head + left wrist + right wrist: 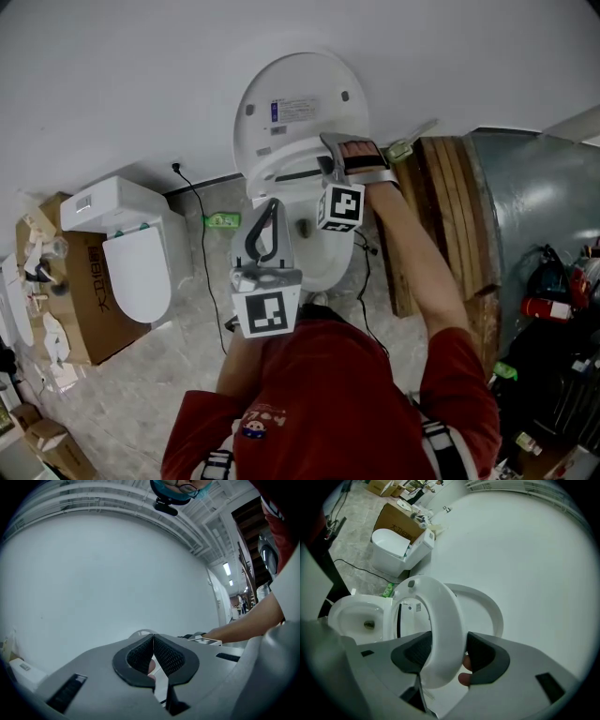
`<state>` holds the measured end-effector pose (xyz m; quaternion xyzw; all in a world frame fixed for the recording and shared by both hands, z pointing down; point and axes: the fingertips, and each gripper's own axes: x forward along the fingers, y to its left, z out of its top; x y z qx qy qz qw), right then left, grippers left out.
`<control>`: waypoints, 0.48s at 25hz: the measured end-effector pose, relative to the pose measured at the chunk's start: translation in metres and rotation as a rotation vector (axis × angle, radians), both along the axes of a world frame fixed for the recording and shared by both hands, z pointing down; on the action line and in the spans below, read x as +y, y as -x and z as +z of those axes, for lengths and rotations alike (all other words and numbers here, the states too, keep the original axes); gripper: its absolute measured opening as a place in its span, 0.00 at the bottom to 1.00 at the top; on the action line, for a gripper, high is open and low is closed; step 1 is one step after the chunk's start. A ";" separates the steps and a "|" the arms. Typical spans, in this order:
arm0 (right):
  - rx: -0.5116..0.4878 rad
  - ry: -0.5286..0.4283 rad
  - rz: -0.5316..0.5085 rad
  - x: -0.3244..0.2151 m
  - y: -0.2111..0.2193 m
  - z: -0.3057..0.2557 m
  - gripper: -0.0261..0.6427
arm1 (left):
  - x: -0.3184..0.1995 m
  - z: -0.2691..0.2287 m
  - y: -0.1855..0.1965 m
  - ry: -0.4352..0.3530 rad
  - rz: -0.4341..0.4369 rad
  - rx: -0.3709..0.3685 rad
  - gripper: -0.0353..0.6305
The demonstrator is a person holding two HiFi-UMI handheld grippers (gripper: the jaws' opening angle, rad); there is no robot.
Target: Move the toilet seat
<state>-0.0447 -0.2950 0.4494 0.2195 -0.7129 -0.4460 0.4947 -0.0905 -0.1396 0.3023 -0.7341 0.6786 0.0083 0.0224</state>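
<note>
The toilet seat (451, 625) could be dropped from here. It is smooth and round, and it is held only near its edge by the right gripper (449, 654). It could slip out if the jaws are loosened or if it is swung too fast. If that happened, the seat would likely be banged down on the toilet bowl (349, 613). It could also be knocked back against the lid (490, 609), which is stood up by the white wall (525, 559). The seat is seen about half way up, tilted between the bowl and the lid, and its free end is apart from both. Its white ring is squeezed between the two dark pads of the right gripper, with one pad on each face. The rest of the ring is stretched away from the jaws toward the bowl. The left gripper (153, 644) is held away from the seat and pointed up at the wall. Its jaws are pressed together and nothing is held between them.
</note>
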 end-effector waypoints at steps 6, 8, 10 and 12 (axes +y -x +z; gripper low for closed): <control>0.003 0.003 -0.024 0.022 -0.009 0.004 0.40 | 0.021 -0.005 -0.008 -0.008 -0.031 -0.019 0.07; 0.002 0.007 -0.031 0.031 -0.012 0.006 0.39 | 0.028 -0.006 -0.011 -0.014 -0.039 -0.021 0.07; 0.001 0.013 -0.037 0.041 -0.015 0.008 0.38 | 0.037 -0.008 -0.014 -0.021 -0.047 -0.020 0.07; 0.001 0.013 -0.045 0.052 -0.019 0.010 0.37 | 0.045 -0.009 -0.018 -0.025 -0.051 -0.023 0.07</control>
